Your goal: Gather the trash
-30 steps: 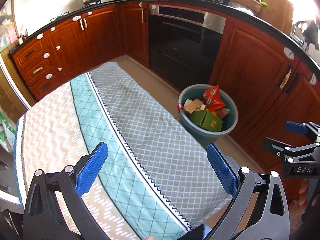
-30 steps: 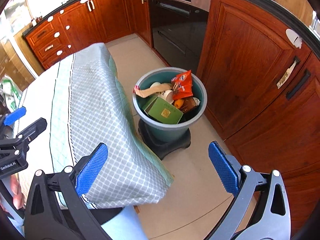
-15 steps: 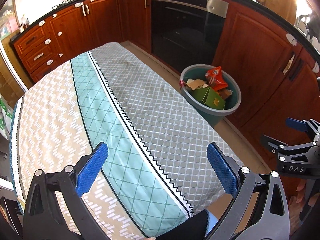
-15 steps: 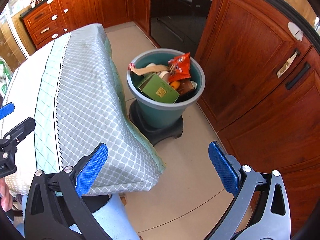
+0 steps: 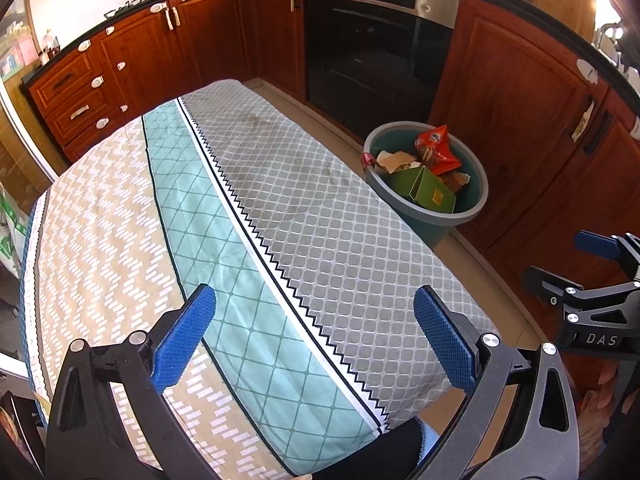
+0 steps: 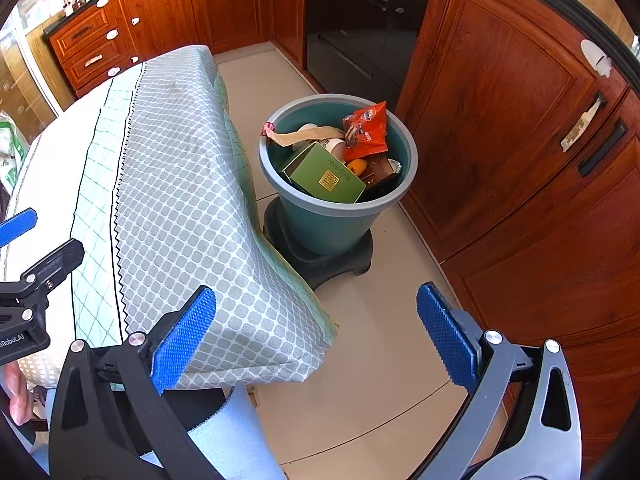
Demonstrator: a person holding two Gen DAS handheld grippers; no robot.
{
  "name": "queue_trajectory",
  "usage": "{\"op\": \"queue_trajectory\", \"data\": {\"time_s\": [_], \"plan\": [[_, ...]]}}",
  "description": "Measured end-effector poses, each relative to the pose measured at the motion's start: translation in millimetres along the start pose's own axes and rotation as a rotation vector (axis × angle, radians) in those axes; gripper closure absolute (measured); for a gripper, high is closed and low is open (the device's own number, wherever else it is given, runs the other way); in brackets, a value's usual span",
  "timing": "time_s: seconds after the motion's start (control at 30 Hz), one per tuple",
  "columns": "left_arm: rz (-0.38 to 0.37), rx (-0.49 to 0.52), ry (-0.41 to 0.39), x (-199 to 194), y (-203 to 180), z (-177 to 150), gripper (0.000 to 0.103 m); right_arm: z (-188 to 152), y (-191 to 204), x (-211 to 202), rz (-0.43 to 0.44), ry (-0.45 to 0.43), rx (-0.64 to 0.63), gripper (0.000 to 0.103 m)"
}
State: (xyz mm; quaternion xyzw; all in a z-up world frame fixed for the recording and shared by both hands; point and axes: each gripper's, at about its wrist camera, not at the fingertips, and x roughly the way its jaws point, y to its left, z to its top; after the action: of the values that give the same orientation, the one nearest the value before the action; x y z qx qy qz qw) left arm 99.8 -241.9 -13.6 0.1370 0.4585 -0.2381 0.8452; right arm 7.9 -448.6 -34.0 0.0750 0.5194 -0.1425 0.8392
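1. Trash sits collected in the green bin (image 6: pixel 338 196), which stands on a dark base (image 6: pixel 320 258) on the floor, just beside the cloth-covered table (image 5: pixel 240 216) and near the wooden cabinets (image 6: pixel 500 120).
2. Your left gripper (image 5: pixel 314 338) hovers over the bare tablecloth, jaws spread wide and holding nothing.
3. In the bin, going left to right, you have a tan paper strip (image 6: pixel 304 134), a green carton (image 6: pixel 326 176), a pale cup (image 6: pixel 334 146) and an orange snack bag (image 6: pixel 366 128).
4. Expect all of it to be light. I judge the carton stiff but crushable, so pinch it across a narrow edge; the bag is thin and slippery, so take it by its crimped top.
5. Your right gripper (image 6: pixel 316 340) hangs above the table corner and floor, jaws likewise spread and empty.
6. Compared with a second ago, both cameras have pulled up and back: the bin now looks smaller and farther off in the left view, and more of the tabletop shows. Nothing in the bin has shifted.
7. No loose trash is visible on the table or floor, so the job looks finished.
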Motion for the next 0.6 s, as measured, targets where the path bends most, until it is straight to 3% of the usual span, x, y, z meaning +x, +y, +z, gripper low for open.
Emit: {"op": "queue_trajectory", "data": {"time_s": [0.6], "plan": [[0.005,-0.015,0.016,5.0,3.2,-1.6,0.004,0.2,5.5,5.7,0.008,0.014,0.000,0.006]]}}
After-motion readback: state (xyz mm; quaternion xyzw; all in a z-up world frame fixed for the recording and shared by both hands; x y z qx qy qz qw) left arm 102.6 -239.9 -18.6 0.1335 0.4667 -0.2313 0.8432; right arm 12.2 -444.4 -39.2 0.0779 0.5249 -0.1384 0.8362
